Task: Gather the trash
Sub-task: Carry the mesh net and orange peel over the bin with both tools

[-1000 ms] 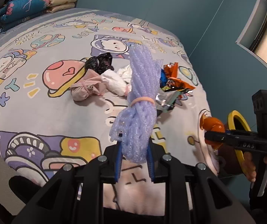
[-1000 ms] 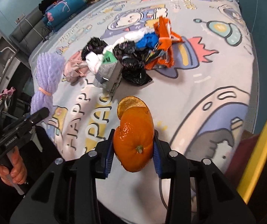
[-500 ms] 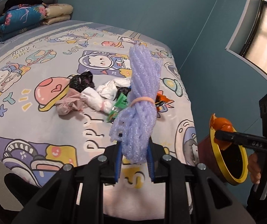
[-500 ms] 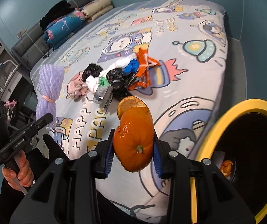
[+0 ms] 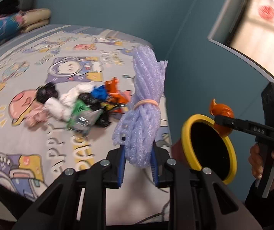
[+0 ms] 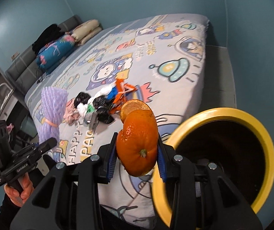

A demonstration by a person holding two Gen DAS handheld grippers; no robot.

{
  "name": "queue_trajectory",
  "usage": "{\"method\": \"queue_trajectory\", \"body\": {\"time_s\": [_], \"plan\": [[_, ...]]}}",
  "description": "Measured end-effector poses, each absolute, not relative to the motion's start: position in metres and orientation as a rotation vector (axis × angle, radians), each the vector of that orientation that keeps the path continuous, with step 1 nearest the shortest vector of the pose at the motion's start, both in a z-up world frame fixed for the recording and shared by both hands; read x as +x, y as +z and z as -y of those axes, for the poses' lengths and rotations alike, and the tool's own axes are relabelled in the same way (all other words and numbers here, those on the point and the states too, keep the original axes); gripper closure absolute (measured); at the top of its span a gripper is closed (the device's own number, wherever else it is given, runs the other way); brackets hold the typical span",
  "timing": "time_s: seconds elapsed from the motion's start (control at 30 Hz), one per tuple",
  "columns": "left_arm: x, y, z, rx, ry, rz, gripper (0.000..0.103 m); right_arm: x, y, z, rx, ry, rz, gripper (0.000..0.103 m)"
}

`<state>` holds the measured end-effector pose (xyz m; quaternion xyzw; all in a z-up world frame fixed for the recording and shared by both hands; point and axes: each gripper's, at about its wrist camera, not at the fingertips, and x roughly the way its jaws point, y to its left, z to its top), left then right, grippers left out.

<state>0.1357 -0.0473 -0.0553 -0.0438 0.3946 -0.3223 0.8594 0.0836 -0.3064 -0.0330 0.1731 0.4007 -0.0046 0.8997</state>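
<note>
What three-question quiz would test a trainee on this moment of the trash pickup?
1. True or false: the right gripper is shut on an orange peel.
2. What does the left gripper hold?
A. a black plastic bag
B. a purple foam net bundle tied with a rubber band
C. a green wrapper
3. Fill in: the trash bin beside the bed has a ____ rim.

Key
1. True; the peel sits between the blue pads.
2. B; the bundle stands up from the left gripper, while the trash pile lies on the bed.
3. Yellow.
</note>
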Motion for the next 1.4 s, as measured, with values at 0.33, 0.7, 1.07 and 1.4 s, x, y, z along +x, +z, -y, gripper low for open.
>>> {"method": "queue_trajectory", "body": {"time_s": [0.33, 0.7, 1.07, 1.4], "plan": [[0.132, -0.037, 0.119, -0.017, -0.833, -0.825, 0.082, 0.053, -0.023, 0.349, 0.428, -0.124, -0.791, 0.069], [0.11, -0.037, 0.177, 0.016, -0.948, -0.851, 0.082, 0.028, -0.015, 0.391, 0.505, -0.19, -0.723, 0.069], [0.101, -0.05, 0.209, 0.051, -0.983, -0.905, 0.082, 0.013, -0.014, 0.415, 0.565, -0.219, -0.682, 0.068], [0.09, -0.069, 0.235, 0.127, -1.011, -0.972, 0.081, 0.012, -0.022, 0.426, 0.607, -0.224, -0.688, 0.068]]}}
